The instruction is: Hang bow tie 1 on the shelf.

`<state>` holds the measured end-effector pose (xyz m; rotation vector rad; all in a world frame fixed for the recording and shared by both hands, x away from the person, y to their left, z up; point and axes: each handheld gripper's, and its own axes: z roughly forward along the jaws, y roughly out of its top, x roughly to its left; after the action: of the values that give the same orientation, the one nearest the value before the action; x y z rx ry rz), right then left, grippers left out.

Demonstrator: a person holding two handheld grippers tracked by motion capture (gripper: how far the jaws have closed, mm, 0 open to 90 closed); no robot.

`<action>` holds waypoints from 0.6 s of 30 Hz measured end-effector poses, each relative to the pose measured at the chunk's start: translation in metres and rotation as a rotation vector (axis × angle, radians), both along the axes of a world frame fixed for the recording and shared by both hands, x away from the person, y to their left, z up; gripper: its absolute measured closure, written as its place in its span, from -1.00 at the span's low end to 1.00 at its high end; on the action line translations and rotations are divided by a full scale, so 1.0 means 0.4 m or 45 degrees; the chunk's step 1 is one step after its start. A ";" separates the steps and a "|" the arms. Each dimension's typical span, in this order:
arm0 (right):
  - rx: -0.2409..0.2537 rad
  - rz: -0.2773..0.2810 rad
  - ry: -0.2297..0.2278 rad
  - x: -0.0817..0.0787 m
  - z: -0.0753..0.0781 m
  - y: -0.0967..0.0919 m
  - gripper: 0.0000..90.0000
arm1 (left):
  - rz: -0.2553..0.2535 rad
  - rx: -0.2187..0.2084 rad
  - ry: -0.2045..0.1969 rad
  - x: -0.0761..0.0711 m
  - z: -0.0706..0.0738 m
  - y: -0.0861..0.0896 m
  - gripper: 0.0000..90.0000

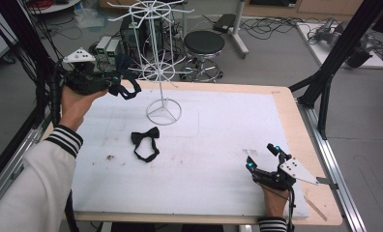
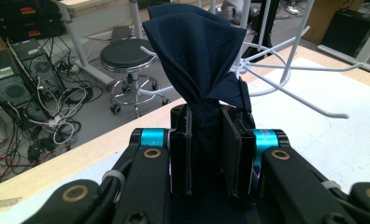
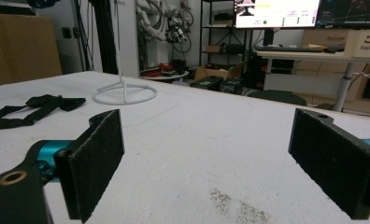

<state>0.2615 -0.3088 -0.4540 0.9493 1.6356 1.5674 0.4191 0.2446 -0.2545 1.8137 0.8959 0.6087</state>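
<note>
Your sleeves (image 1: pixel 30 183) are white with black-and-white striped cuffs, and your grippers (image 1: pixel 266 164) are black with turquoise joints, brass-ringed screws (image 2: pixel 152 153), grey three-cornered plates (image 1: pixel 296 170) and black cables (image 1: pixel 292 212).

The white wire rack (image 1: pixel 155 53) and black bow tie (image 1: pixel 145 143) obstruct the mat's left-centre; its right half lies open.
</note>
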 end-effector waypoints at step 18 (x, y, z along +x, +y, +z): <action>-0.003 -0.001 -0.005 0.000 0.000 -0.001 -0.78 | 0.010 0.030 0.020 0.023 -0.024 -0.012 0.66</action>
<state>0.2617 -0.3091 -0.4540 0.9453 1.6339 1.5653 0.4283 0.2400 -0.2641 1.8390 0.9105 0.6130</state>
